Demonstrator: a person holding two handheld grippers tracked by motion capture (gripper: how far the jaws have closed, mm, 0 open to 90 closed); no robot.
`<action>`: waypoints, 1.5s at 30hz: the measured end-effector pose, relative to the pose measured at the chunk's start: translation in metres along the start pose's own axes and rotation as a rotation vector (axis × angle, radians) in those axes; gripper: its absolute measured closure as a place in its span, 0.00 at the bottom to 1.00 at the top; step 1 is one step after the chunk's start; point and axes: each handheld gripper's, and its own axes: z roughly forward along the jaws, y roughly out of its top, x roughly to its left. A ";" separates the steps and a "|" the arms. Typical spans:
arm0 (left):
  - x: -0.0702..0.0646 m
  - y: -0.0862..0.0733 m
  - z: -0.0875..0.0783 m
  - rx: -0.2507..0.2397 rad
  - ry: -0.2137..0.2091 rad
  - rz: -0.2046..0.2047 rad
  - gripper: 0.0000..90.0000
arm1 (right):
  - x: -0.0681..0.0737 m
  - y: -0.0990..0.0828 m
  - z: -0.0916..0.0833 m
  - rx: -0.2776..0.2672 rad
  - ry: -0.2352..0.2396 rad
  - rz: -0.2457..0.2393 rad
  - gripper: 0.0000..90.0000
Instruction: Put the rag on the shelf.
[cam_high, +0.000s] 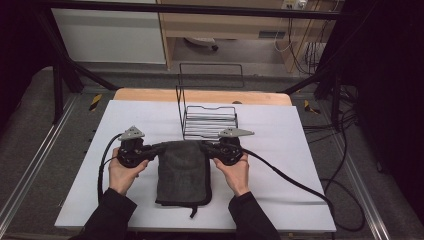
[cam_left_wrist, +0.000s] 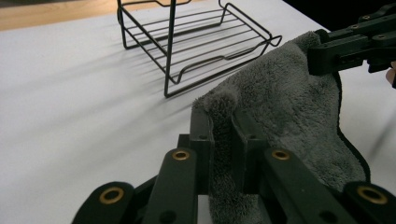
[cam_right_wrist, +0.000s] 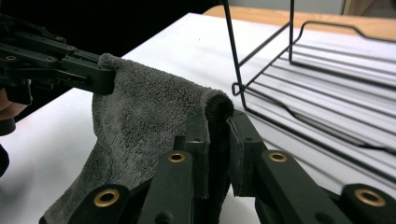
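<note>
A folded dark grey towel (cam_high: 182, 172) hangs from its far edge, lifted off the white table (cam_high: 280, 150). My left gripper (cam_high: 161, 148) is shut on the towel's far left corner, with the fabric (cam_left_wrist: 280, 107) pinched between its jaws. My right gripper (cam_high: 205, 146) is shut on the far right corner, and grey terry cloth (cam_right_wrist: 140, 121) bunches between its jaws. The towel's near end still rests on the table. In each gripper view the other gripper clamps the opposite corner.
A black wire rack (cam_high: 209, 120) with an upright frame stands just beyond the towel at the table's middle back. A wooden board edge (cam_high: 200, 95) runs behind the white surface. Cables (cam_high: 295, 182) trail from both grippers across the table.
</note>
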 end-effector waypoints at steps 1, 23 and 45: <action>-0.001 0.001 -0.002 -0.004 0.001 0.001 0.89 | 0.001 0.002 -0.001 -0.005 0.000 -0.007 0.90; -0.024 0.019 -0.031 -0.139 -0.009 0.037 0.89 | 0.023 0.027 -0.040 -0.130 -0.004 -0.106 0.90; -0.042 0.041 -0.050 -0.267 -0.010 0.074 0.89 | 0.039 0.049 -0.072 -0.260 -0.019 -0.181 0.90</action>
